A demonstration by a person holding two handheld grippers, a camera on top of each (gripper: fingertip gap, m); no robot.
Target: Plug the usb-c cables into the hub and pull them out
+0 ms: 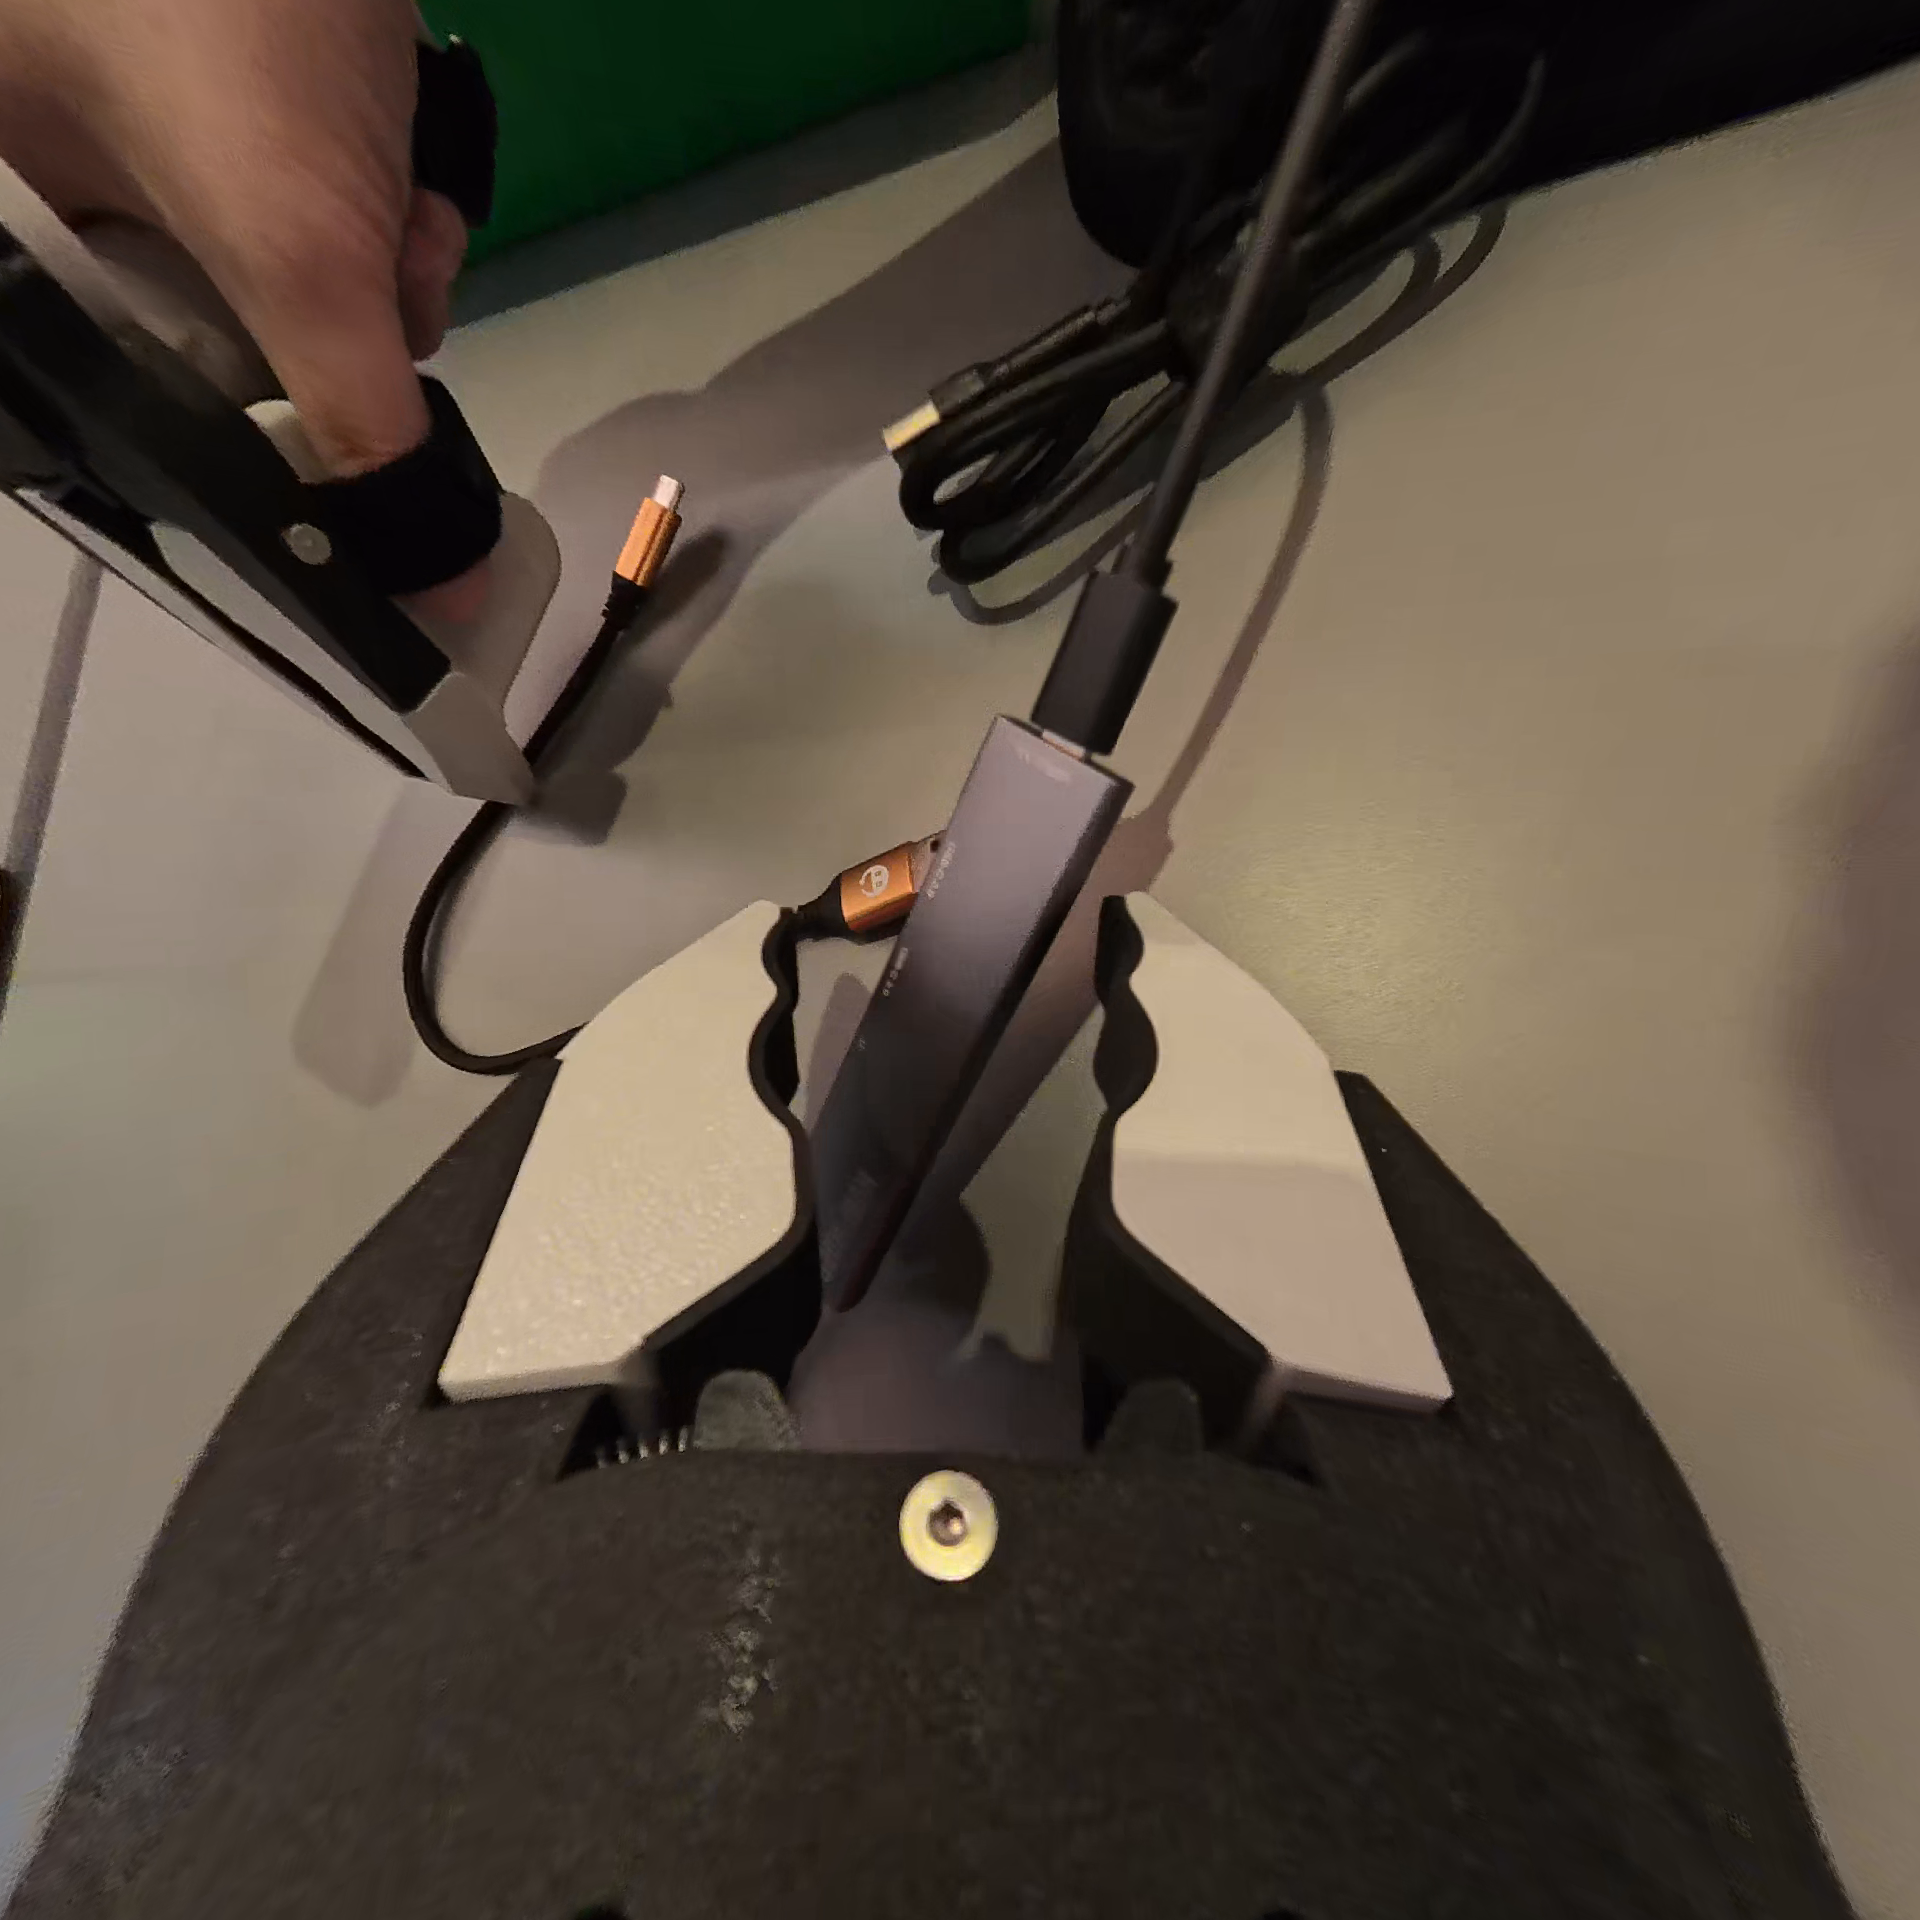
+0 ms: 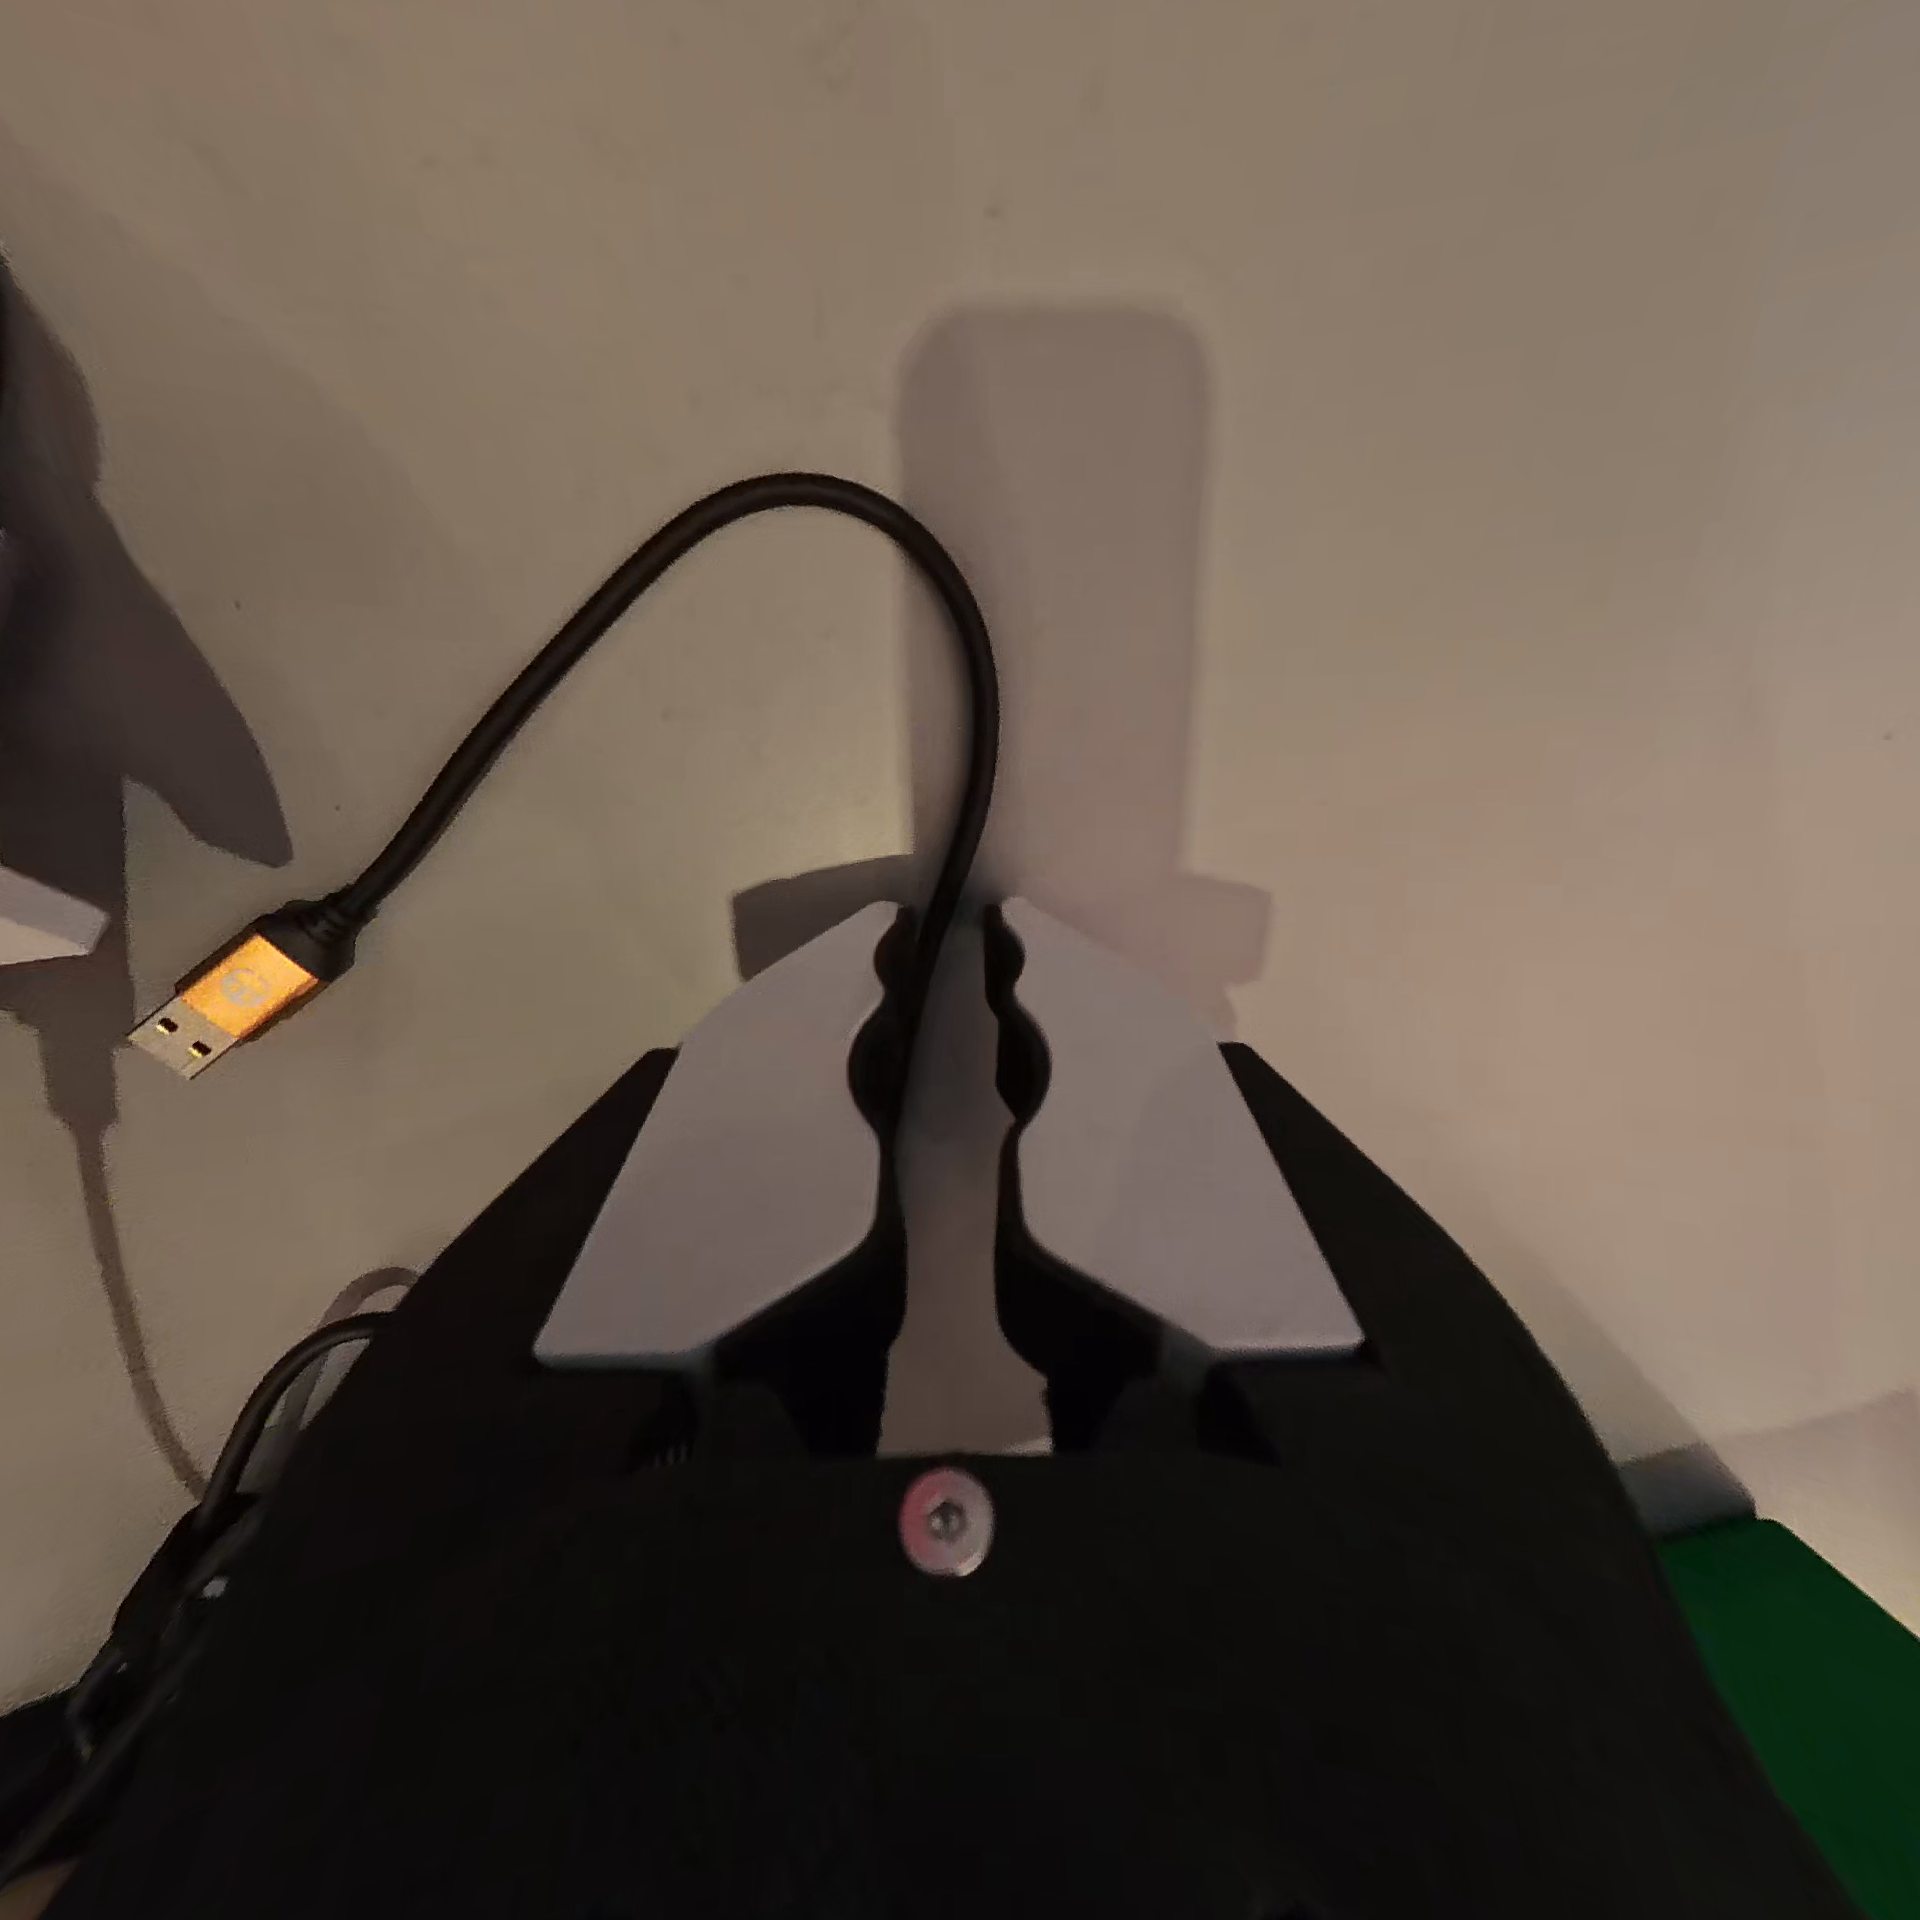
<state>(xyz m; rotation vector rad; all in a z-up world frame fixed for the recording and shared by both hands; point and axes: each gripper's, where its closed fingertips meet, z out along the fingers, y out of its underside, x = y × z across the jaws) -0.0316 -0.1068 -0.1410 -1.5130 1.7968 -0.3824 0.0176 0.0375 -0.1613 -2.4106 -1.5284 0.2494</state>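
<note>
My left gripper (image 1: 951,914) is shut on the grey hub (image 1: 966,987), which it holds tilted above the table. A thick black cable (image 1: 1112,655) is plugged into the hub's far end. A short black cable with orange plugs lies on the table. Its USB-A plug (image 1: 883,883) rests unplugged beside the hub and also shows in the right wrist view (image 2: 234,997). Its small plug (image 1: 649,540) points away. My right gripper (image 2: 945,914) is shut on this cable (image 2: 727,499) near its middle. It also shows at the left (image 1: 514,774), with its tips down at the table.
A bundle of black cables (image 1: 1091,416) with a free plug (image 1: 914,426) lies behind the hub. A black bag (image 1: 1558,83) sits at the back right. A green object (image 1: 727,104) stands at the back. A hand (image 1: 260,208) holds the right gripper.
</note>
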